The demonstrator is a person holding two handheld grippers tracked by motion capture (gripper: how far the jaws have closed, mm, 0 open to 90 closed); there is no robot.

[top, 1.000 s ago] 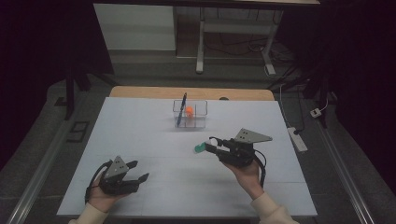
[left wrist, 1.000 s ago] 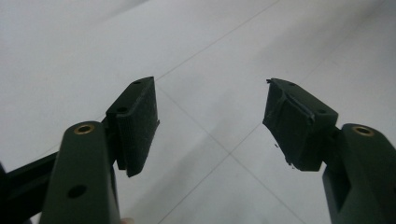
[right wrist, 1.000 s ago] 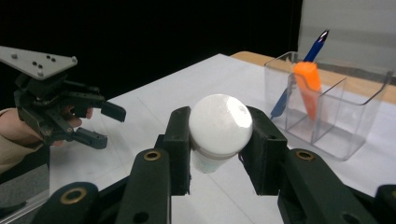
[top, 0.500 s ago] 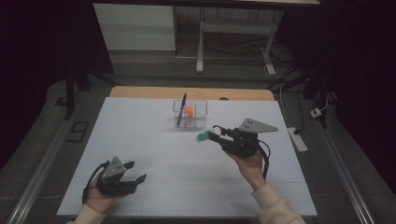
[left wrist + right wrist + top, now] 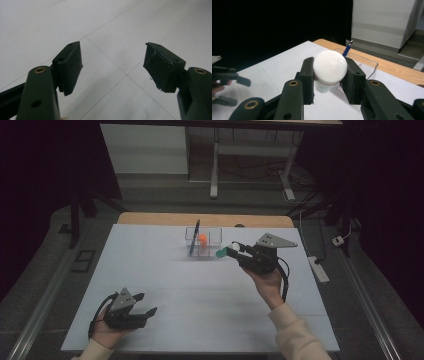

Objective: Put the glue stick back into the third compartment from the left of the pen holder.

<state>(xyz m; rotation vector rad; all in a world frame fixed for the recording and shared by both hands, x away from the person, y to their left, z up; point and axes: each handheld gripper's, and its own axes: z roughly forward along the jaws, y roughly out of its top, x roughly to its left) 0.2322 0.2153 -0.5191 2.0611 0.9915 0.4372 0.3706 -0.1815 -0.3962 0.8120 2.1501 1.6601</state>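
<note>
Nearest you, your left hand-held gripper rests low on the white desk, jaws spread wide and empty. Farther out, your right hand-held gripper pinches a white bulb, apparently with a green base, held just beside the clear box with the blue pen. Beyond, the room is dark.

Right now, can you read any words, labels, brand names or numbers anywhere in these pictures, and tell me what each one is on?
None: no readable text in any view.
White bulb held in the right gripper: plain, no marking showing.
Clear box and the blue pen in it: too small to show any print.
Left gripper, open over the white table: bare black pads, no label.
</note>
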